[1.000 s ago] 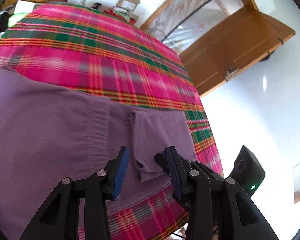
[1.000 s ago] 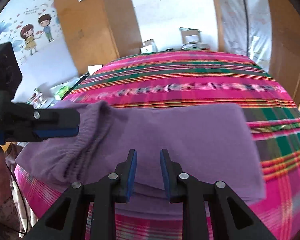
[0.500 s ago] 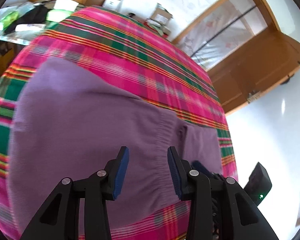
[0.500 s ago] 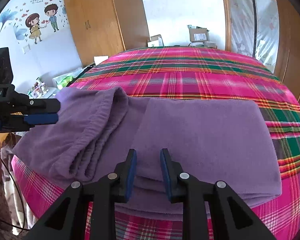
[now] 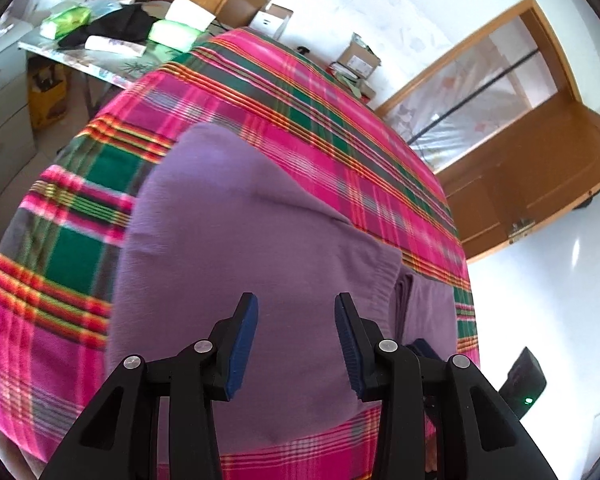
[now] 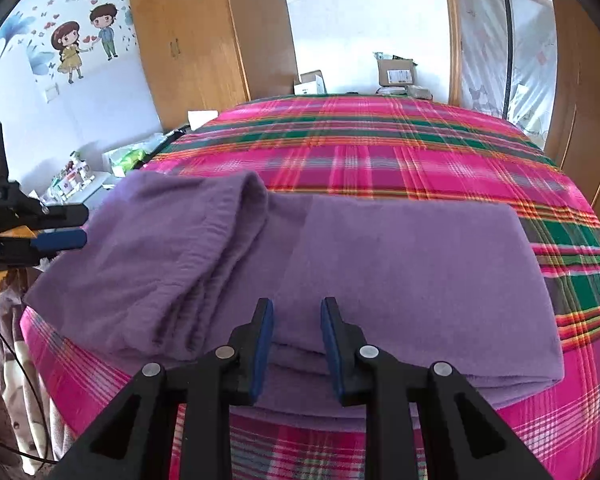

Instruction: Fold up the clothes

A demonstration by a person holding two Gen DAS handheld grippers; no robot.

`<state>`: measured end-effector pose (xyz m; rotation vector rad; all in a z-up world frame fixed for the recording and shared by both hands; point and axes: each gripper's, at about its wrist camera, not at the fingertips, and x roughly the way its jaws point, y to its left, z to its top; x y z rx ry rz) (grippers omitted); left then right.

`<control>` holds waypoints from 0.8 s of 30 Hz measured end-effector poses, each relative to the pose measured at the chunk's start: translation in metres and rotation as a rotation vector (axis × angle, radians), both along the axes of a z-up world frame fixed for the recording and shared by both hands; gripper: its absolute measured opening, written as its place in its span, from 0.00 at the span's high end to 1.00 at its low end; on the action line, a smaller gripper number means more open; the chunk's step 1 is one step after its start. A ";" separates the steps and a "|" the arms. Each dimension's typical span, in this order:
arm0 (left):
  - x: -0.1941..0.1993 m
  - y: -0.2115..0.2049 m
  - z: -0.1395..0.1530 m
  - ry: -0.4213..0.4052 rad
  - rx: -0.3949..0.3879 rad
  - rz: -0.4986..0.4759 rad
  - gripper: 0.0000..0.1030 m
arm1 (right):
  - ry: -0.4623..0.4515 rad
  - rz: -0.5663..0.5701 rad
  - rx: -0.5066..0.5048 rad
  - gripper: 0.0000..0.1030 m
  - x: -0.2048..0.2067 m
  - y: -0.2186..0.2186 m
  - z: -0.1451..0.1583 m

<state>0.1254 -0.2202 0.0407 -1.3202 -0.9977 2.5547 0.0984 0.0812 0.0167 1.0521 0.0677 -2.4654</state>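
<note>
We judge the purple garment [image 6: 380, 264], lying partly folded on the plaid bed [image 6: 380, 152], to be soft, light and limp, best taken at its gathered waistband edge [image 6: 228, 248], while our left gripper [image 5: 296, 336] and right gripper [image 6: 296, 332] stand open, holding nothing.

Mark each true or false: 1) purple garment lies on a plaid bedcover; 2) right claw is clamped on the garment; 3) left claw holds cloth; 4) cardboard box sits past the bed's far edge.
1) True: the purple garment lies on the plaid bedcover.
2) False: the right claw is open, nothing pinched.
3) False: the left claw is open, empty.
4) True: cardboard box by the far wall.
</note>
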 end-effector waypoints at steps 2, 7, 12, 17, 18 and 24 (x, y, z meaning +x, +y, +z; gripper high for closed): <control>0.006 -0.008 0.000 0.003 0.004 0.013 0.60 | 0.030 0.017 -0.023 0.75 0.005 -0.004 0.009; 0.023 -0.024 -0.004 -0.004 0.006 0.030 0.60 | 0.083 0.095 -0.066 0.75 0.017 -0.025 0.029; 0.040 -0.045 -0.011 -0.016 0.018 0.077 0.60 | 0.088 0.199 -0.049 0.76 0.024 -0.060 0.027; 0.048 -0.061 -0.024 -0.040 0.068 0.093 0.60 | 0.050 0.280 0.001 0.75 0.029 -0.093 0.011; 0.049 -0.063 -0.026 -0.044 0.076 0.092 0.60 | 0.034 0.301 0.002 0.76 0.030 -0.099 0.008; 0.052 -0.070 -0.029 -0.043 0.094 0.094 0.60 | 0.061 0.414 0.006 0.76 0.047 -0.130 0.009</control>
